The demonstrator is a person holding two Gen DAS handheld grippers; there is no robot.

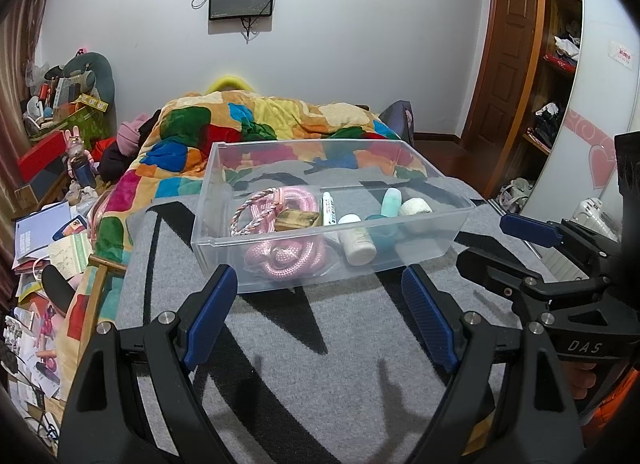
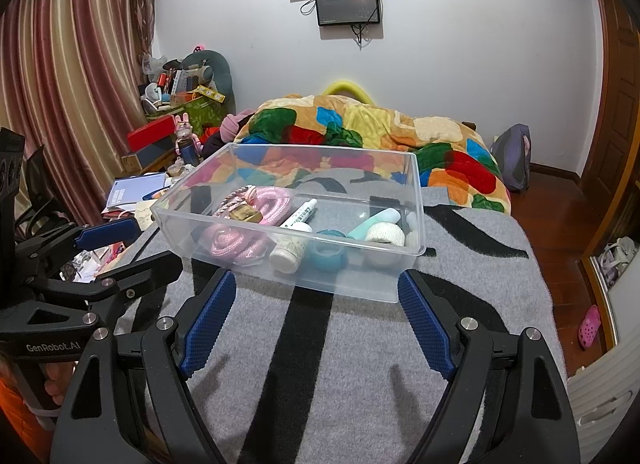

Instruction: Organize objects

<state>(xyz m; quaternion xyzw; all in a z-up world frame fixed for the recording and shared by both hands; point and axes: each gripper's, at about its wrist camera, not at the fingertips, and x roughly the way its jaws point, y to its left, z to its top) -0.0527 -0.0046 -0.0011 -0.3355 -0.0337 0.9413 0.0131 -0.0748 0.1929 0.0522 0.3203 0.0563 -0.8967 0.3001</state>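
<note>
A clear plastic bin point(image 1: 224, 252) point(image 2: 352, 284) stands on the grey and black blanket. Inside lie a pink rope point(image 1: 280, 260) point(image 2: 232, 242), a small brown box point(image 1: 296, 219) point(image 2: 244, 215), a white tube point(image 1: 328, 208) point(image 2: 302, 214), a white bottle point(image 1: 358, 242) point(image 2: 290, 250), a teal ring point(image 1: 382, 234) point(image 2: 328, 254), a mint bottle point(image 1: 391, 201) point(image 2: 376, 221) and a white tape roll point(image 1: 416, 208) point(image 2: 386, 234). My left gripper point(image 1: 320, 288) is open and empty just before the bin's near wall. My right gripper point(image 2: 316, 288) is open and empty at the same wall.
A patchwork quilt point(image 1: 256, 120) point(image 2: 360, 124) is heaped on the bed behind the bin. Papers and boxes point(image 1: 52, 232) point(image 2: 132, 188) clutter the floor at the left. A wardrobe point(image 1: 560, 64) stands at the right. Each gripper shows in the other's view point(image 1: 532, 248) point(image 2: 108, 252).
</note>
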